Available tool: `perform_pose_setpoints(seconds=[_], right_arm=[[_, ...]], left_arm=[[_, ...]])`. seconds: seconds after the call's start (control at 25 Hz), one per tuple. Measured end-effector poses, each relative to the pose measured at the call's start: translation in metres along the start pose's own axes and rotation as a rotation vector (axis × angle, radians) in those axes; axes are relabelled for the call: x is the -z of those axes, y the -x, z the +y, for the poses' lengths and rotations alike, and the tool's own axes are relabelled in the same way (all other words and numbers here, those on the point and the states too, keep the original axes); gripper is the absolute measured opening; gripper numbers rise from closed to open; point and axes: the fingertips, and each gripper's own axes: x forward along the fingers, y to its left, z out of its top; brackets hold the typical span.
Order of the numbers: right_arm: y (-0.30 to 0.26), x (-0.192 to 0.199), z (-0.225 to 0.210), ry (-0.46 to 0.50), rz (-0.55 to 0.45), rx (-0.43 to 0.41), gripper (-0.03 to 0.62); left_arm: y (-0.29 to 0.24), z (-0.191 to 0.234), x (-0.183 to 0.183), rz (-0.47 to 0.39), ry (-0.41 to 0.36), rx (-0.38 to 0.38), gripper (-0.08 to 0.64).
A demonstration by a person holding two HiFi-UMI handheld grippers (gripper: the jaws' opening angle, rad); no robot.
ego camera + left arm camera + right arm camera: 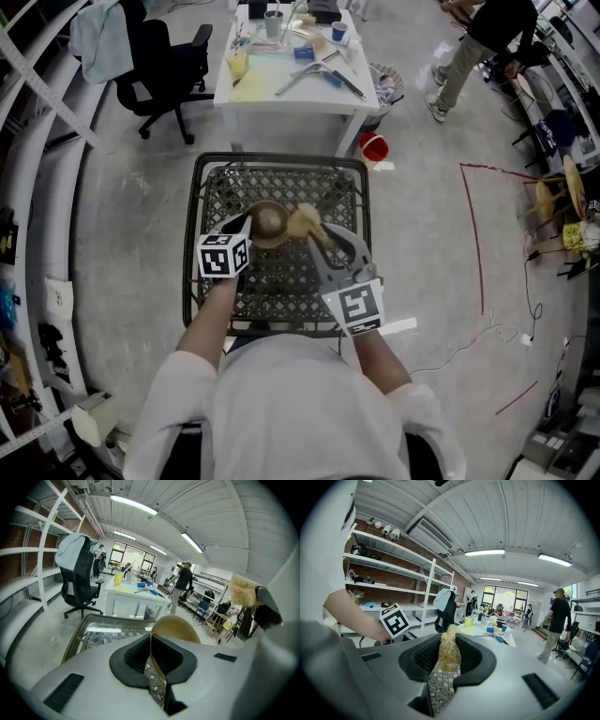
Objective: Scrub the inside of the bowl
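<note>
Above wicker table point(281, 161), left gripper point(152, 665) pinching bowl point(176, 627), right gripper point(443, 670) pinching scrubber point(449, 651).

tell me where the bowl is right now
Head view, centre: the bowl is over the lattice table, pinched by the left gripper, scrubber at its right.

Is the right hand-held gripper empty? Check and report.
No, the right hand-held gripper is shut on a pale fibrous scrubber that stands up between its jaws.
</note>
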Motion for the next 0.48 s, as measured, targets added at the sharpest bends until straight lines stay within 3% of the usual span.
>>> perform_pose_setpoints(seconds=[0.48], right_arm=[[-0.002, 0.017, -0.011, -0.02, 0.057, 0.038, 0.1]], left_arm=[[-0.034, 0.016, 0.042, 0.129, 0.06, 0.011, 0.041]])
